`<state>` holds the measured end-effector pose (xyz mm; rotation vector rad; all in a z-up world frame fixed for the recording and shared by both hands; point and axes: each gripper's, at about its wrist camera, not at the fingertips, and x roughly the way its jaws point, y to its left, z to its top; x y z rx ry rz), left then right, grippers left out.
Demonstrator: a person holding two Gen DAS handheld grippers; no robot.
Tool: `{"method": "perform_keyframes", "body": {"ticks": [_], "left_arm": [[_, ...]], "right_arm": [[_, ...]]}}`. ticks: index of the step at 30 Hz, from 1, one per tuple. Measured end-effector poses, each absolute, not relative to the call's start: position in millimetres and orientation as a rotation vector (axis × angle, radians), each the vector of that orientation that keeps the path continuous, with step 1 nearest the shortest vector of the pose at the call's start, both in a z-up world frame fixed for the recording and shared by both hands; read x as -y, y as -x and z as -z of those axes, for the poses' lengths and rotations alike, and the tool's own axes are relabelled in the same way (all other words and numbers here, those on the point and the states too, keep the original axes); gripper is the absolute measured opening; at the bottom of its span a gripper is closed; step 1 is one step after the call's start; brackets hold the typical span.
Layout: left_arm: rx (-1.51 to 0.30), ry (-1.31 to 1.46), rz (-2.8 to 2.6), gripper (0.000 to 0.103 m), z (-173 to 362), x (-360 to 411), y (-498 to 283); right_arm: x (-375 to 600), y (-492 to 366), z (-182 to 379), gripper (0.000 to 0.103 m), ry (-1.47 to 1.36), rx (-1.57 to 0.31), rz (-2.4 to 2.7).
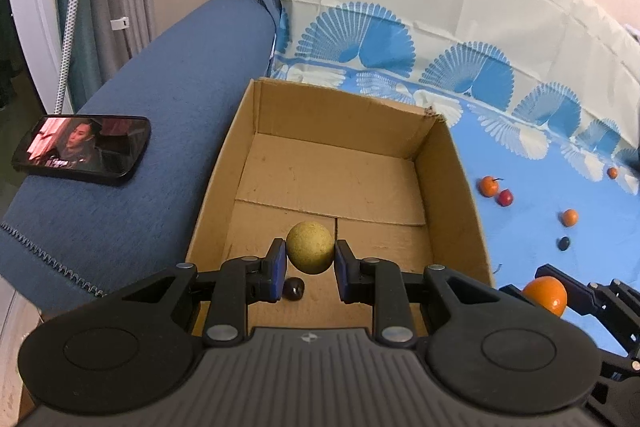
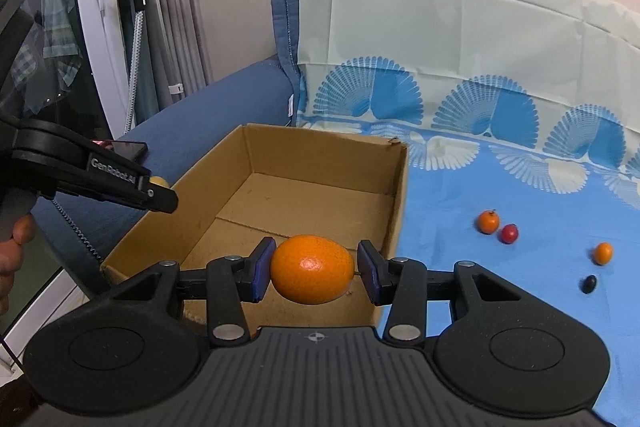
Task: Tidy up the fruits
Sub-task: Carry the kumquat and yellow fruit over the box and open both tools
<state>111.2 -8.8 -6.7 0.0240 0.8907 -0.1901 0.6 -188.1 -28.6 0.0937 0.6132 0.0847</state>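
Two fruits ride over the cardboard box (image 1: 344, 163). Left gripper (image 1: 310, 259) fingers pinch a small yellow-green fruit (image 1: 310, 247) at its sides; releasing high could bounce it. At 3 o'clock, right gripper (image 2: 316, 273) fingers clamp an orange (image 2: 312, 269) near the box's near wall; it might clip the rim.

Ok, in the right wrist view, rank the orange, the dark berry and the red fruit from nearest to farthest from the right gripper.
1. orange: clamped in the right gripper.
2. dark berry: on the blue cloth, to the right.
3. red fruit: farther back on the cloth, beside a small orange fruit.
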Motion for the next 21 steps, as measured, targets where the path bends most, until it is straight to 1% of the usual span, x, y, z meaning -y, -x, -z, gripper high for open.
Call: {"method": "perform_keyframes", "body": {"ticks": [11, 21], "left_arm": [[-0.974, -0.070, 0.176, 0.028, 55, 18, -148], [-1.030, -0.112, 0.173, 0.028, 88, 19, -165]], "right_arm": [[179, -47, 66, 0.047, -0.084, -0.700, -0.102], [175, -65, 89, 0.047, -0.074, -0.758, -0.105]]}}
